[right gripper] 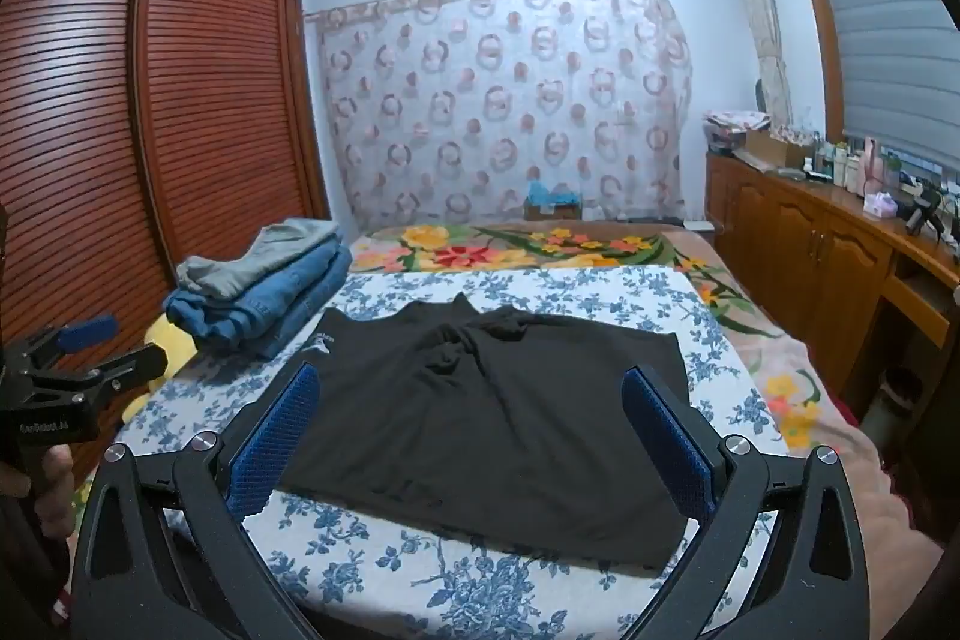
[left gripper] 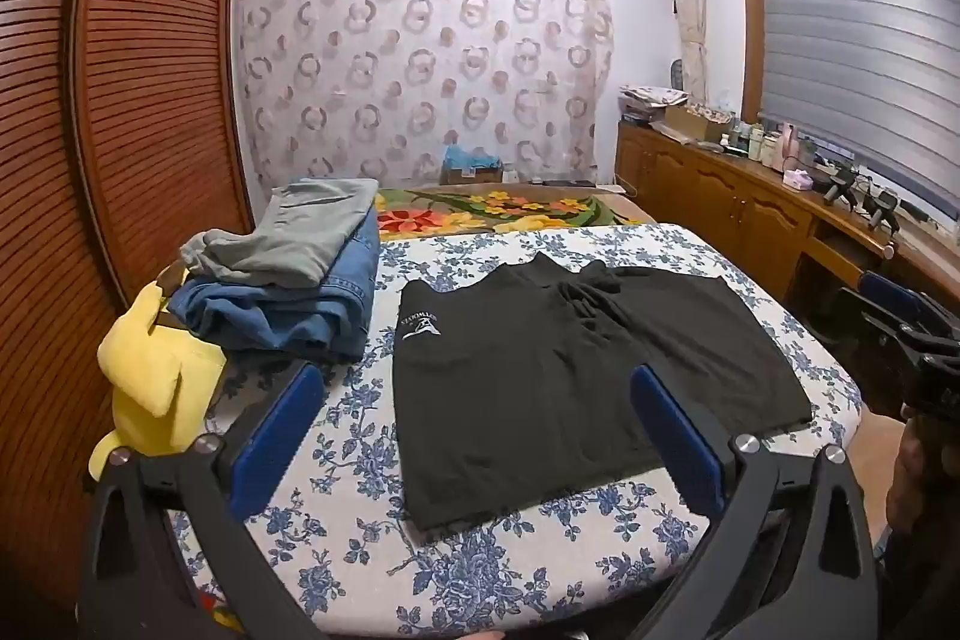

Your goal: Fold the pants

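Note:
Black shorts (left gripper: pixel 540 376) lie spread flat on the blue-flowered bed sheet (left gripper: pixel 372 538), waist at the far side, a small white logo near their left edge. They also show in the right wrist view (right gripper: pixel 480 418). My left gripper (left gripper: pixel 480 436) is open and empty, held above the near left part of the shorts. My right gripper (right gripper: pixel 474 436) is open and empty, held above their near edge. Each gripper shows at the edge of the other's view: the right one (left gripper: pixel 912 340) and the left one (right gripper: pixel 90 358).
A stack of folded jeans (left gripper: pixel 288 304) with a grey garment (left gripper: pixel 300 232) on top sits at the bed's left, by a yellow plush (left gripper: pixel 156 370). A wooden wardrobe (left gripper: pixel 120 100) stands on the left, a cluttered wooden cabinet (left gripper: pixel 750 202) on the right.

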Demonstrator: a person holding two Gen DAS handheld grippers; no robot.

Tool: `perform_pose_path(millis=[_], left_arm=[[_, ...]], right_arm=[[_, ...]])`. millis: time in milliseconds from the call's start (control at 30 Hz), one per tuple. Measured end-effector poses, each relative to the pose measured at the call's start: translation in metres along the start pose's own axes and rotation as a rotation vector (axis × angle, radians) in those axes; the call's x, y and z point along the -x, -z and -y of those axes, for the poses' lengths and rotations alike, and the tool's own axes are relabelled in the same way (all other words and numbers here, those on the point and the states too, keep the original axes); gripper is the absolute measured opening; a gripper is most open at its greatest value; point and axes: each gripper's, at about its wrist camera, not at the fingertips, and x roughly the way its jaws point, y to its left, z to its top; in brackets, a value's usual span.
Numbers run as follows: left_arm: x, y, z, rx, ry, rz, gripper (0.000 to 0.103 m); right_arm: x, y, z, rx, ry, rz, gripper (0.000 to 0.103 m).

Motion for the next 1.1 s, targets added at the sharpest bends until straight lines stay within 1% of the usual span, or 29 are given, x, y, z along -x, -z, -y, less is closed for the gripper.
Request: perform_pose_path(millis=[1100], left_arm=[[0.0023, 0.0032, -0.0038, 0.008, -0.007, 0.013, 0.103]], right_arm=[[-0.0004, 0.0017, 0.0, 0.006, 0.002, -0.003, 0.103]])
